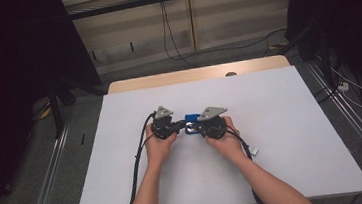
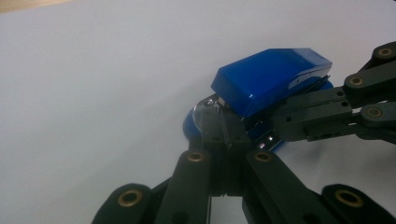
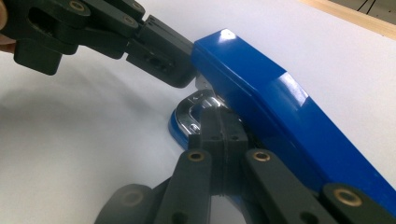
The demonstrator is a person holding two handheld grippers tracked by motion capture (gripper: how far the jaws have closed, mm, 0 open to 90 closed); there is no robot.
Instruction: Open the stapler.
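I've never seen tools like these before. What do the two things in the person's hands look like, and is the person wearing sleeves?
Each hand holds a black gadget. The left gripper and the right gripper each carry a grey three-cornered plate on top and trail a black cable off the table's near edge. Up close, the jaws are black linked bars joined by brass-coloured pins. The forearms are bare, with no sleeves or gloves visible.

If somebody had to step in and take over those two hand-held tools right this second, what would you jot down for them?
Left tool: jaws shut, tips pinched at the metal front end of the glossy blue plastic stapler.
Right tool: jaws shut, meeting the stapler from the opposite side, at its base under the raised blue top.
Stapler: near the middle of the white table, between both tools, top arm tilted up.
Done: both tools are on the stapler.
Left: probably working the stapler open or shut; I cannot tell which. Keep both grips steady.
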